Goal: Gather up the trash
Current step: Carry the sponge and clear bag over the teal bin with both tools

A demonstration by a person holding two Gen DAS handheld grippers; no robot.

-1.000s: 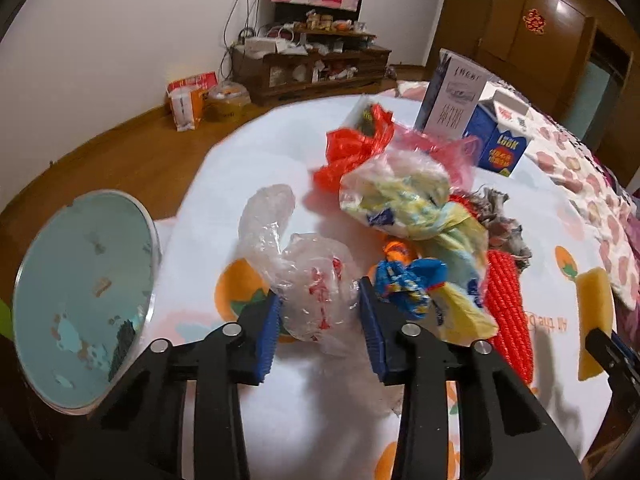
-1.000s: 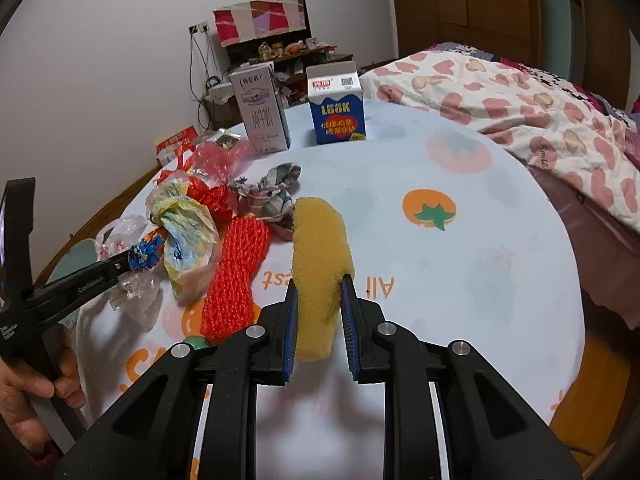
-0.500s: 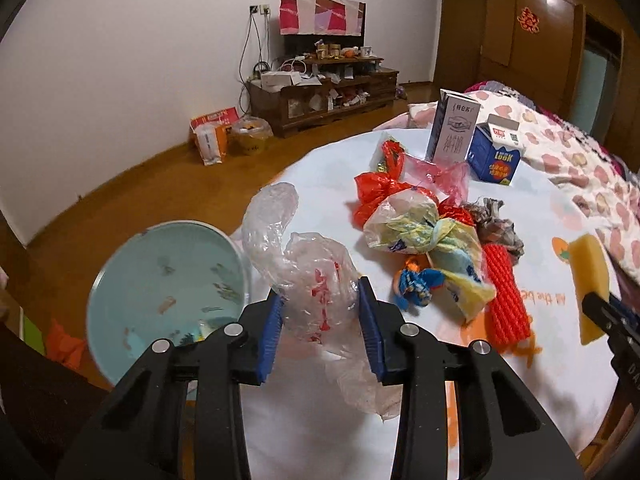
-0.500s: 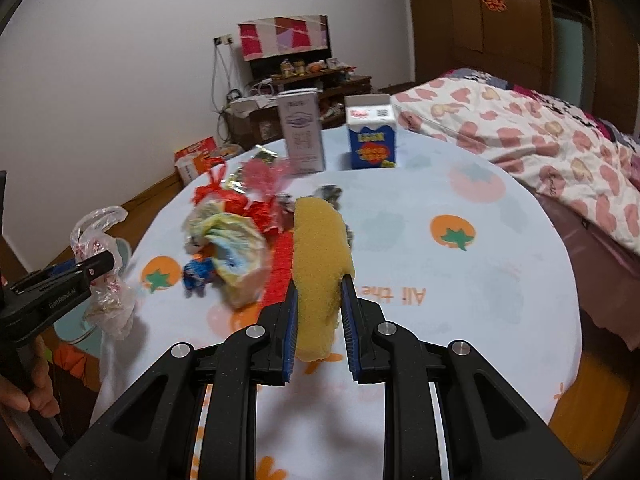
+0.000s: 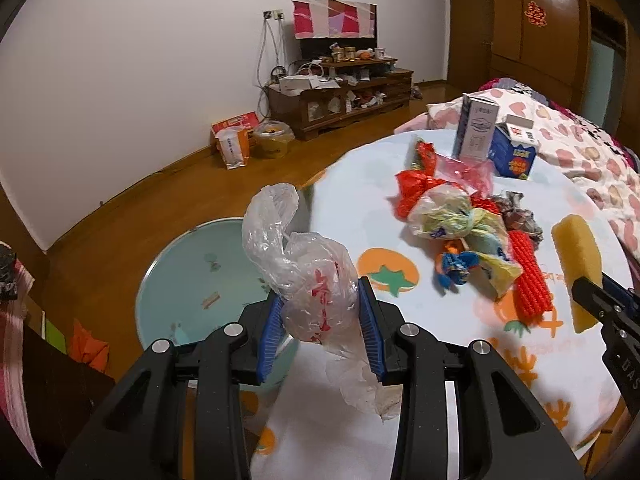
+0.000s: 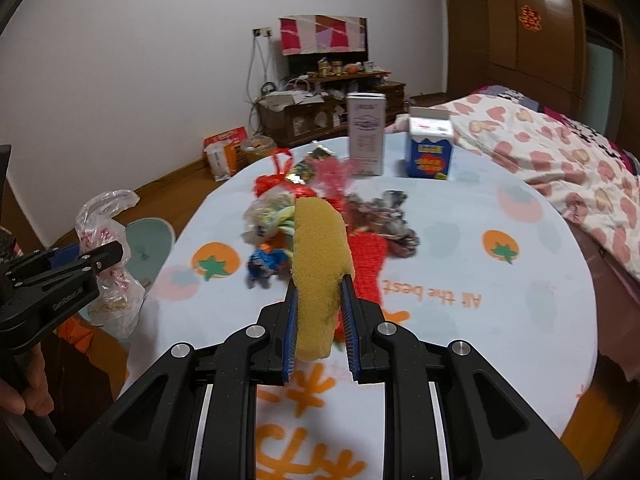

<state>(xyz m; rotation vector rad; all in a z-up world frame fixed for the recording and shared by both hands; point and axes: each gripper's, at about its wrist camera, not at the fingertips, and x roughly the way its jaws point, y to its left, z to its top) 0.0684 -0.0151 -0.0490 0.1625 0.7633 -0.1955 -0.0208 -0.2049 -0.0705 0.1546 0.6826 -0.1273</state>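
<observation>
My left gripper (image 5: pixel 320 316) is shut on a crumpled clear plastic bag (image 5: pixel 308 276) with red print, held up at the table's left edge over a light-blue bin (image 5: pixel 192 272) on the floor. The bag also shows in the right wrist view (image 6: pixel 108 256). My right gripper (image 6: pixel 320 316) is shut on a yellow sponge (image 6: pixel 320 264), held above the table; the sponge also shows in the left wrist view (image 5: pixel 578 264). More trash lies on the round table (image 6: pixel 500 320): a red mesh sleeve (image 5: pixel 530 276), a blue wrapper (image 5: pixel 456 268), a stuffed clear bag (image 5: pixel 452 212), a red bag (image 5: pixel 416 188).
Two cartons stand at the table's far side, a white one (image 6: pixel 366 136) and a blue one (image 6: pixel 430 150). A crumpled grey cloth (image 6: pixel 384 220) lies near the trash. A bed with a heart-print quilt (image 6: pixel 560 152) is on the right. A wooden TV cabinet (image 5: pixel 340 100) stands at the wall.
Both grippers rose and pulled back from the table with their loads. The left one swung left, and the blue bin came to lie under the plastic bag.
</observation>
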